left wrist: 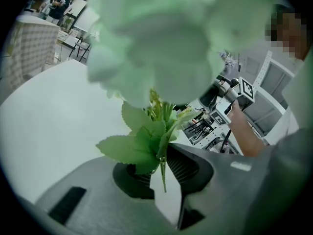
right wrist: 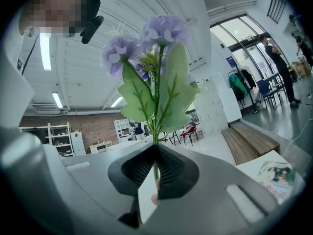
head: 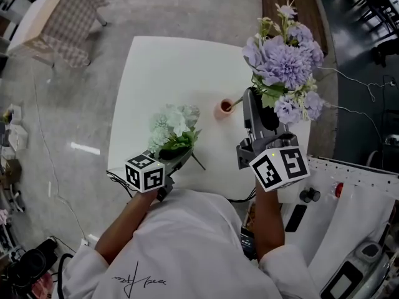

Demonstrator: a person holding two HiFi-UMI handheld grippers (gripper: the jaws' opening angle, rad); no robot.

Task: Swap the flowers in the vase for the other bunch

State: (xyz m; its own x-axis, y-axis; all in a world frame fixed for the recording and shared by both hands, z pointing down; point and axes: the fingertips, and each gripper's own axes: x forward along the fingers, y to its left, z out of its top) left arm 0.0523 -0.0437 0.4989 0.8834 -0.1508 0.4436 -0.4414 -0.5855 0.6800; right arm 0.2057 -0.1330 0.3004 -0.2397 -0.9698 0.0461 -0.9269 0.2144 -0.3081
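Right tool [right wrist: 155,163] clamping purple bunch [head: 283,61] by vase [head: 224,109], left tool [left wrist: 159,168] gripping green bunch [head: 173,126]

A white table [head: 168,73] stands near a checked tablecloth [head: 72,23].

The small vase [head: 225,109] (pinkish, with a dark mouth) stands upright. The purple bunch [head: 285,64] is upright just right of the vase, its stem end near the rim. The pale green bunch [head: 173,128] leans left of the vase, apart from it.
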